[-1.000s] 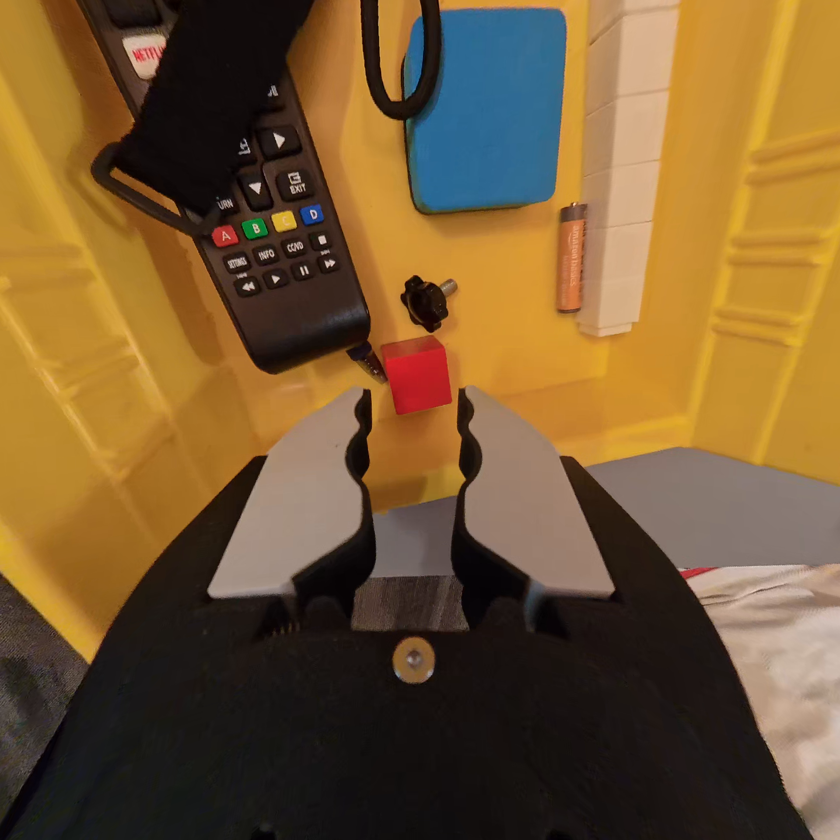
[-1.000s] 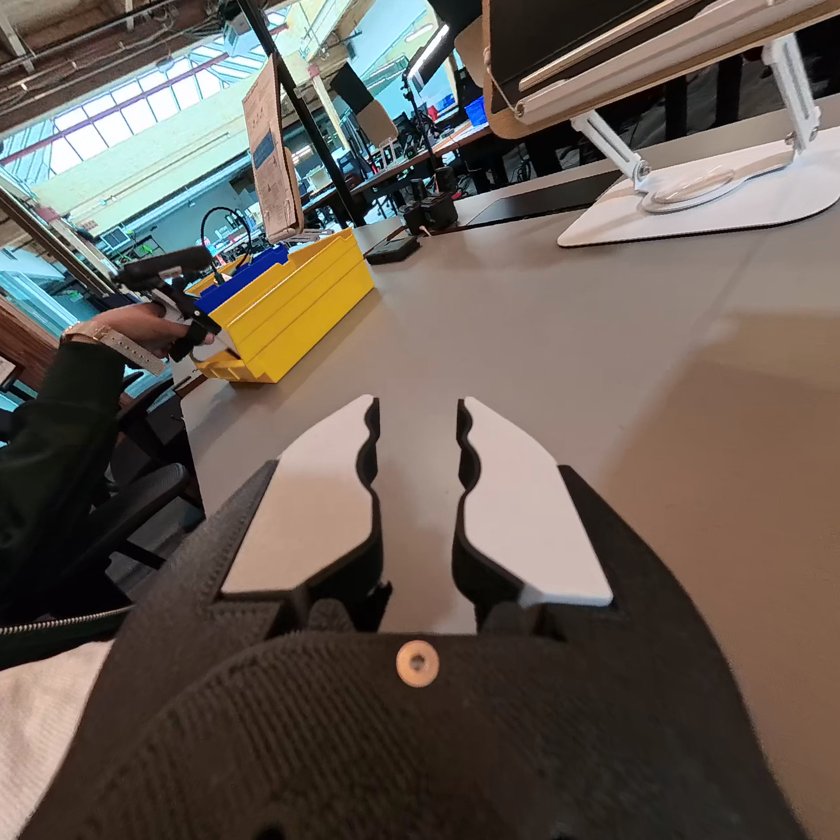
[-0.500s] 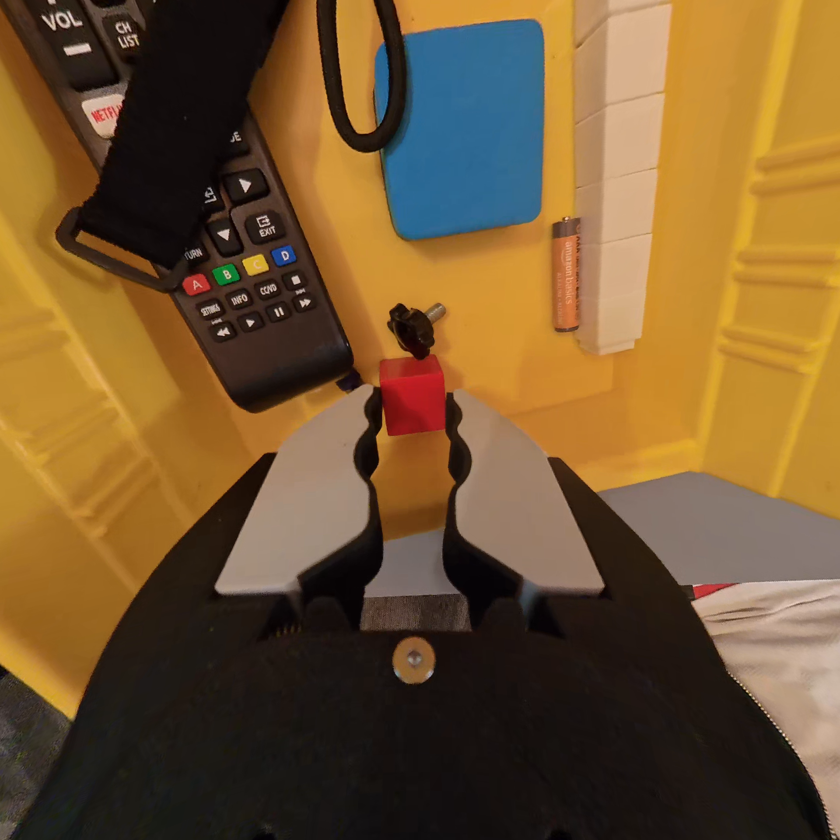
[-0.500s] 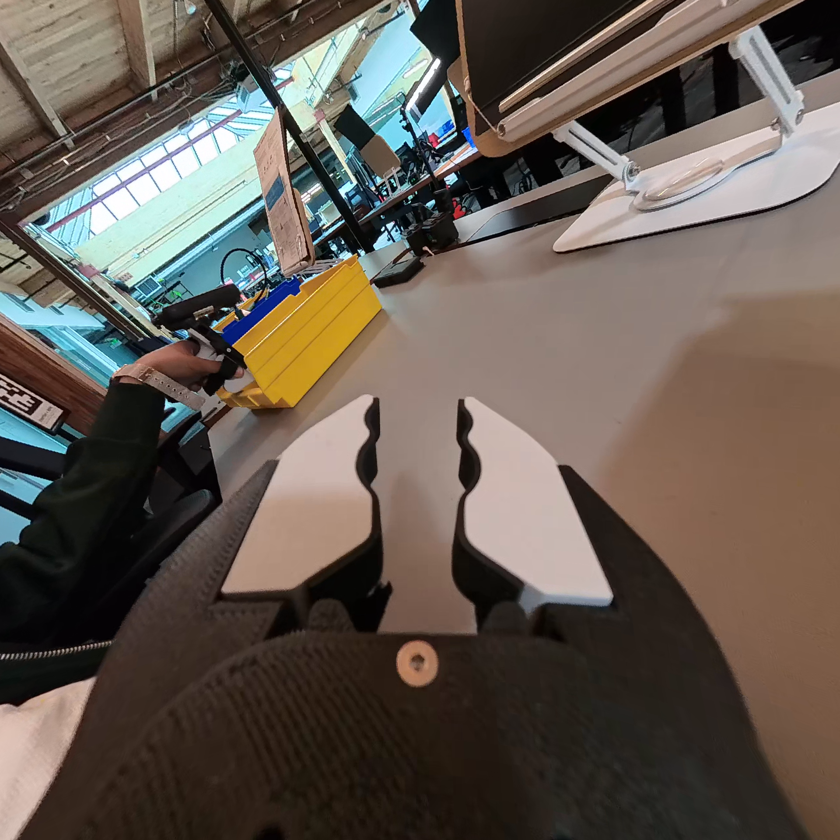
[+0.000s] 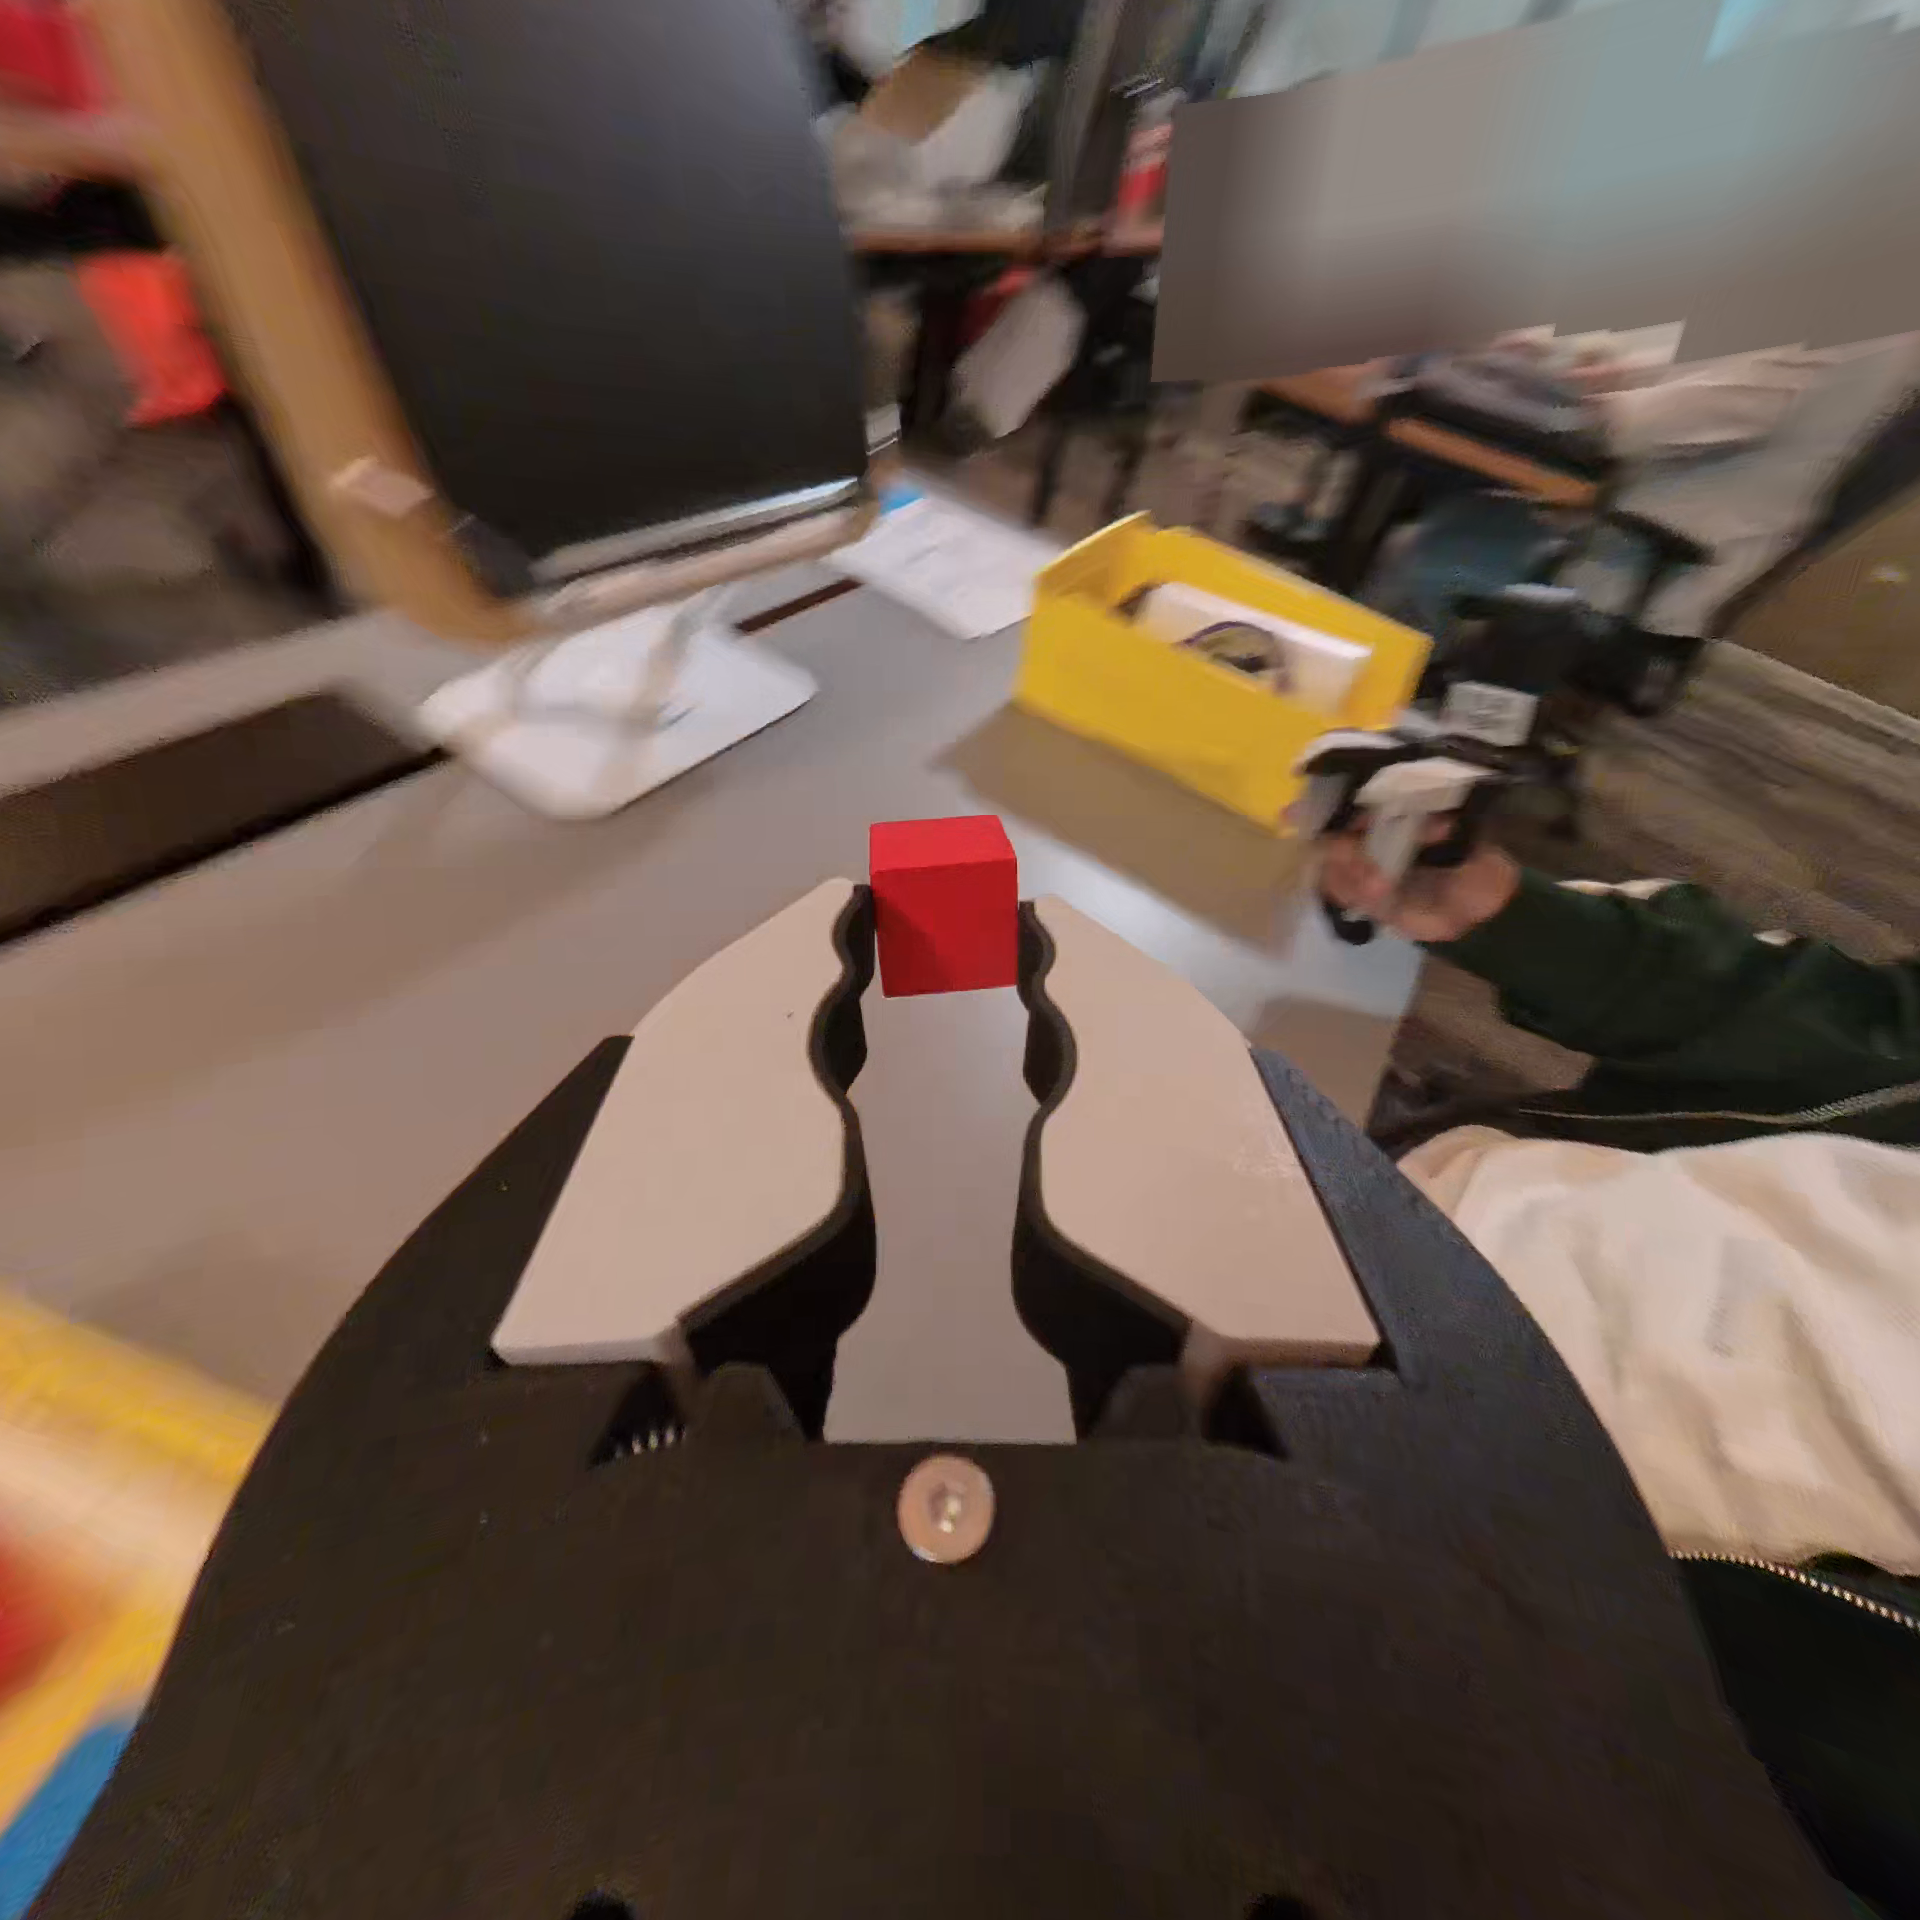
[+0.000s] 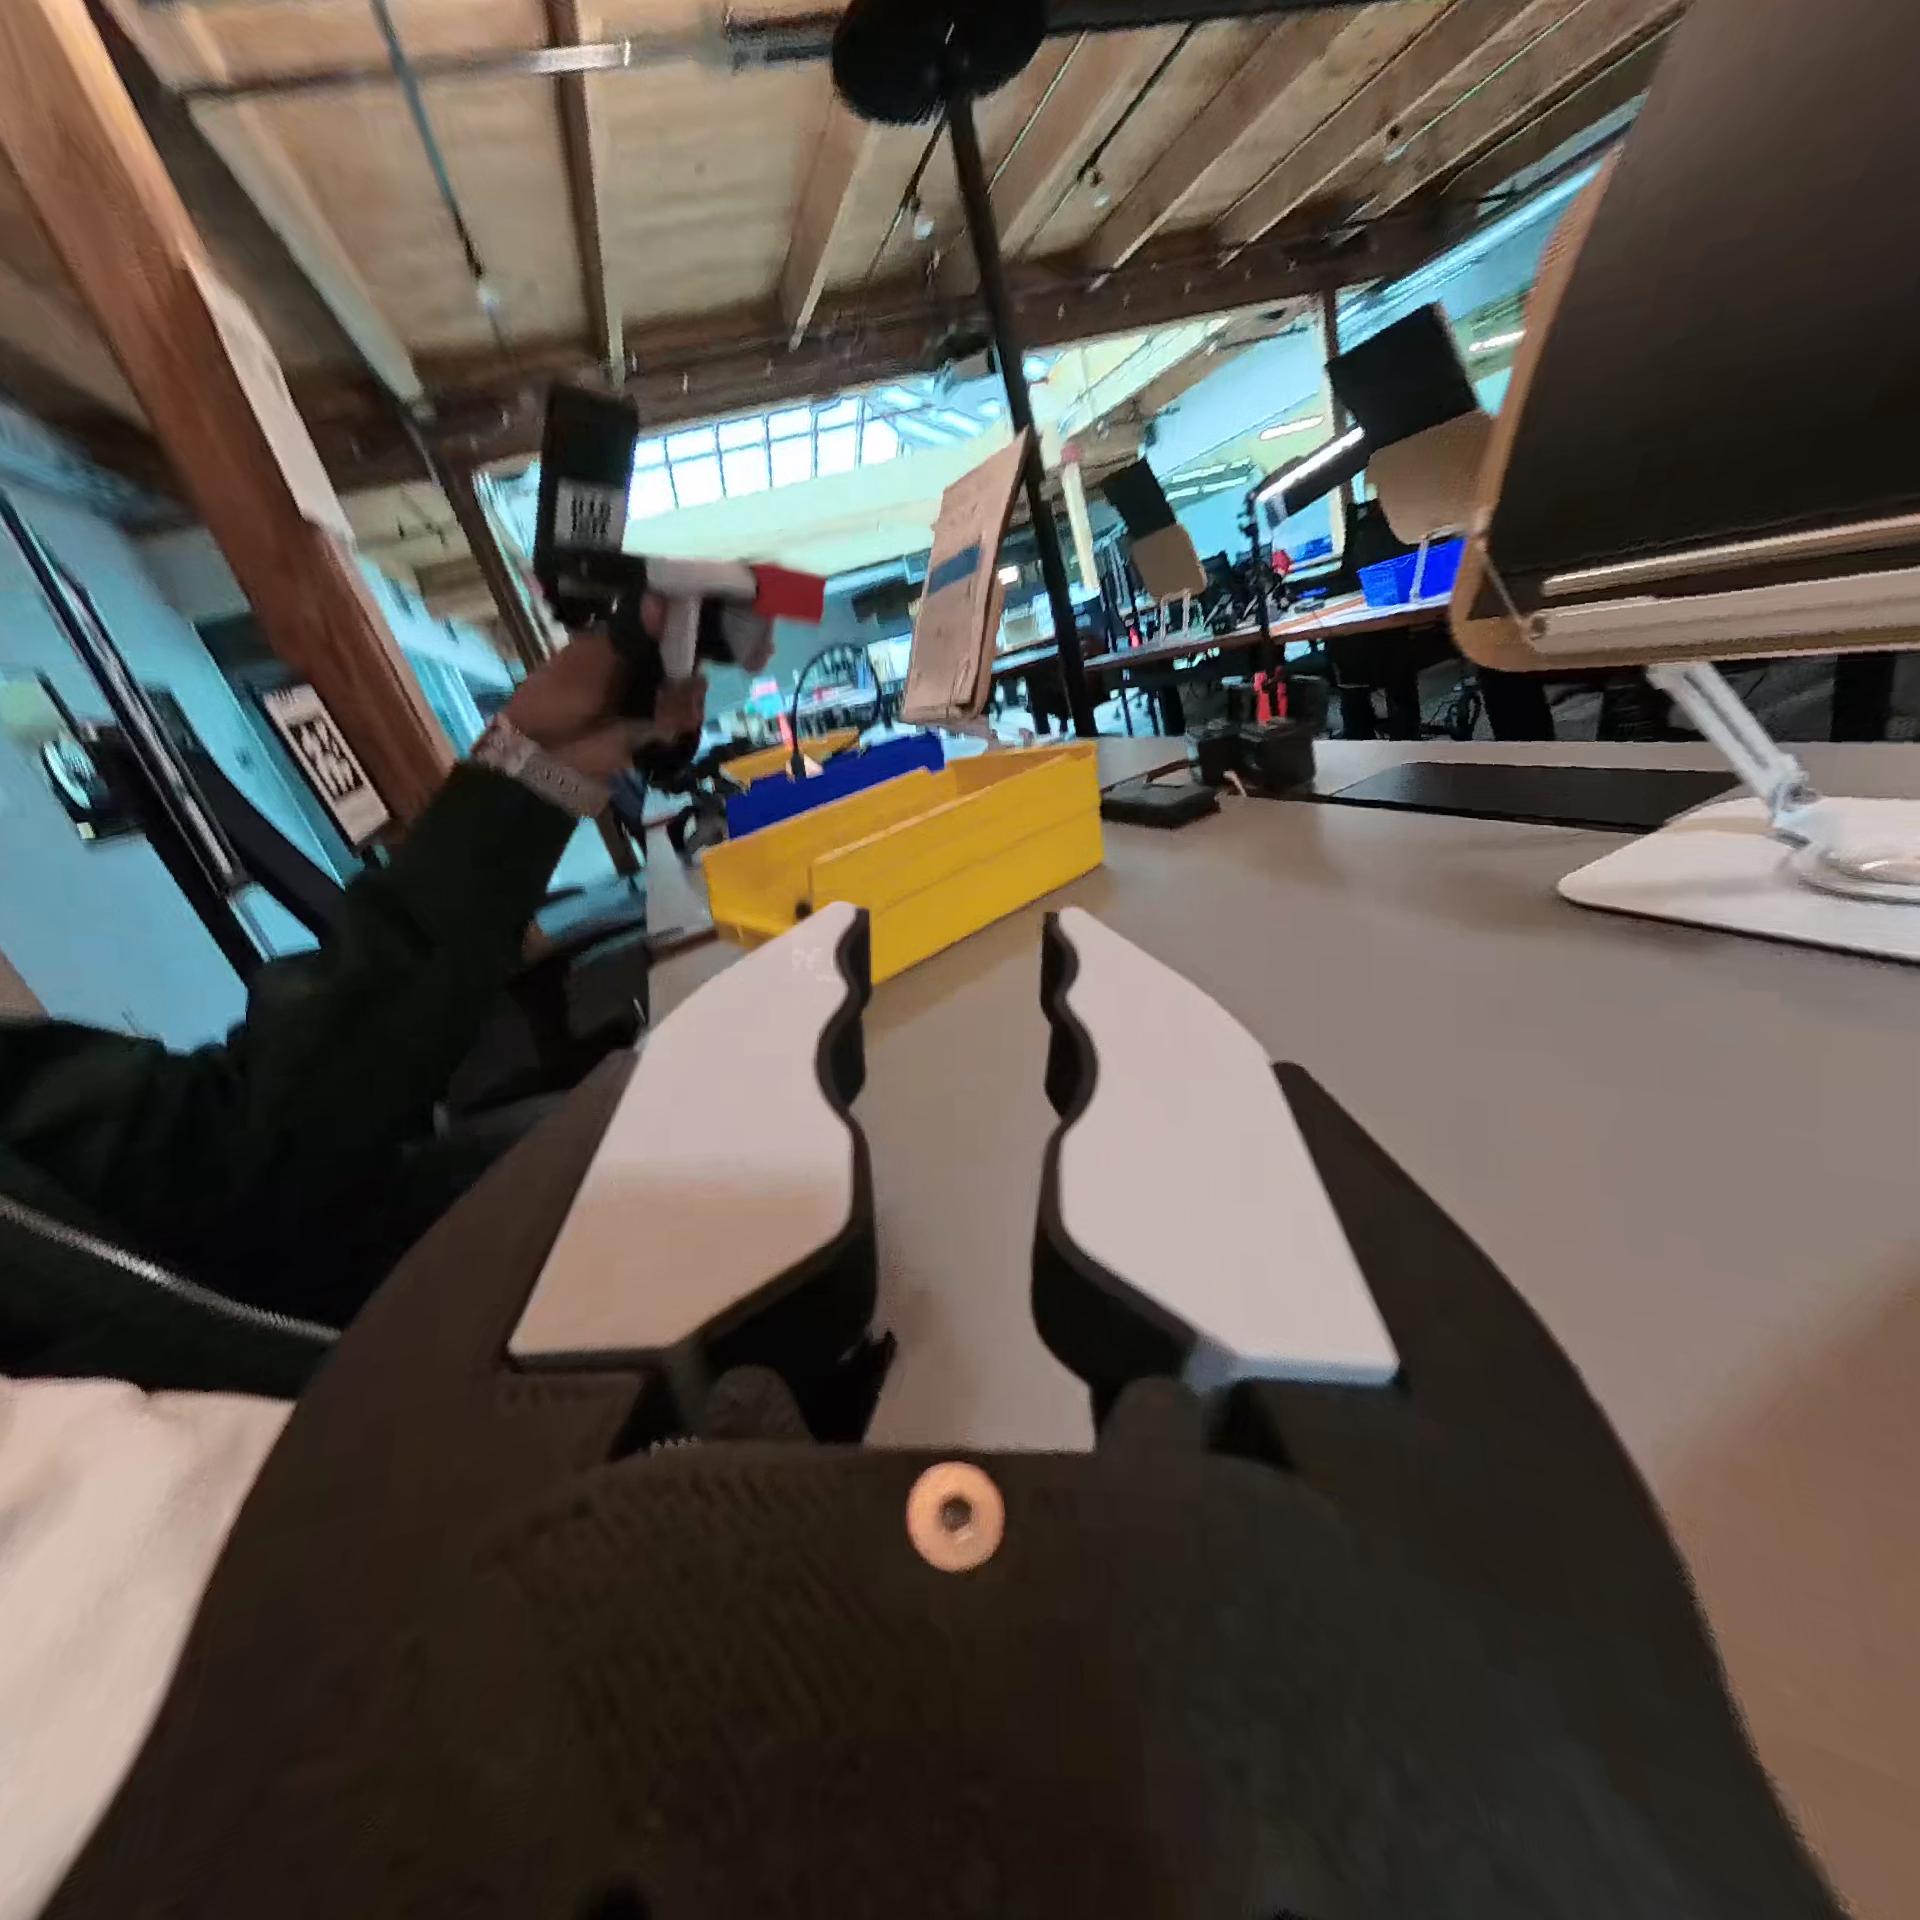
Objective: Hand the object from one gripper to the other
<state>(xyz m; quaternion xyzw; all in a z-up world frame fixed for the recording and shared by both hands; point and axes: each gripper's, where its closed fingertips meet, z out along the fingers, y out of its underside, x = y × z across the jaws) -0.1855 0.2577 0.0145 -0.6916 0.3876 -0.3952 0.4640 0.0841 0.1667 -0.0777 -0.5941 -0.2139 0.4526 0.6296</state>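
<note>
A small red cube [image 5: 943, 906] is clamped between the tips of my left gripper [image 5: 943, 920], held in the air above the grey table [image 5: 416, 987]. In the right wrist view the left gripper [image 6: 717, 613] shows far off at upper left, raised in a hand, with the red cube [image 6: 788, 592] at its tip. My right gripper [image 6: 951, 935] is open and empty, low over the table [image 6: 1455, 1039]. In the left wrist view it [image 5: 1392, 800] shows at the right, held in a hand, well apart from the cube.
A yellow bin [image 5: 1205, 665] with items stands at the back right in the left wrist view. Yellow trays [image 6: 914, 842] and a blue bin [image 6: 831, 790] lie ahead of my right gripper. A monitor on a white stand [image 6: 1745, 883] is at the right. My right fingertips sit around 30 cm from my left ones.
My left gripper shut on the red cube in the yellow tray, lifted it out and swung up over the table. My right gripper stayed open and turned toward the raised left gripper.
</note>
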